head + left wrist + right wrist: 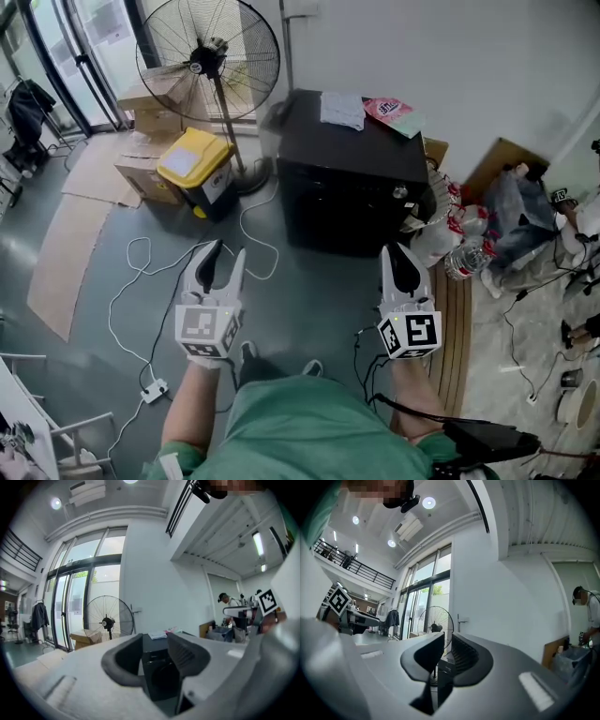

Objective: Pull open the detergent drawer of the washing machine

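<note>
Left tool (225,251) and right tool (401,249): jaws together, empty, level. Both face the black washing machine (352,178), well apart from it, likely lining up the approach.

A high-ceilinged workshop hall: mezzanine railing (370,576), glass doors (70,606), pedestal fan (208,66), cardboard boxes (142,173).

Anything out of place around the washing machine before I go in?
A white cable snakes loose across the floor beside the washing machine, ending at a power strip. Papers lie on its top.
</note>
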{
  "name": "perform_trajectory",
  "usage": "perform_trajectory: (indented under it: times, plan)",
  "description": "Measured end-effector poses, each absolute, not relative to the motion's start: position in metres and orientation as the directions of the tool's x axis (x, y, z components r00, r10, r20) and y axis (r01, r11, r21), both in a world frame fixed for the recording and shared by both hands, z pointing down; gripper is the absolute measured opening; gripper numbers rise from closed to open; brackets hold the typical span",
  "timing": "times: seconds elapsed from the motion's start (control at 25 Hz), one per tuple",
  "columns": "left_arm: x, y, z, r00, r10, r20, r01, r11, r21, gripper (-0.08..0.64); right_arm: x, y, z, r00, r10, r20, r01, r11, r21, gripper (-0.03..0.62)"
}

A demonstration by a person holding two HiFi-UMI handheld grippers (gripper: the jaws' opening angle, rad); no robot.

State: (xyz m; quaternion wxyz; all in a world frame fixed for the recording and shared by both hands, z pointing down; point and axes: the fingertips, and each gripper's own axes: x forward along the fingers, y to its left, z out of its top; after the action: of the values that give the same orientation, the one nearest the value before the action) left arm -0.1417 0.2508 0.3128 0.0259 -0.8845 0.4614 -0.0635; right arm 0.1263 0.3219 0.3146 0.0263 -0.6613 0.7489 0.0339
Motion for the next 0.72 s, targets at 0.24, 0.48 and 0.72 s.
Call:
perform_trajectory:
  times: [0.24,0.48,0.72]
  plan:
    - [-0.138,0.238,0.326,0.560,-0.820,0.117,-0.817,-0.570,-0.088,0.166,0.142,0.315,0.321,-0.111,-0.991,-0.073,-0.993,0.113,-0.017,0.046]
    - [-0.121,0.199,0.334,0.574,-0.811,0.113,-0.809,-0.583,-0.069,0.166,0.170,0.293,0.325,-0.059,-0.994,-0.090,-0.998,0.060,-0.007,0.046]
    - [-0.101,0.136,0.349,0.607,-0.783,0.137,-0.786,-0.617,-0.041,0.164,0.187,0.250,0.322,-0.031,-0.997,-0.071,-0.998,0.027,0.050,0.046]
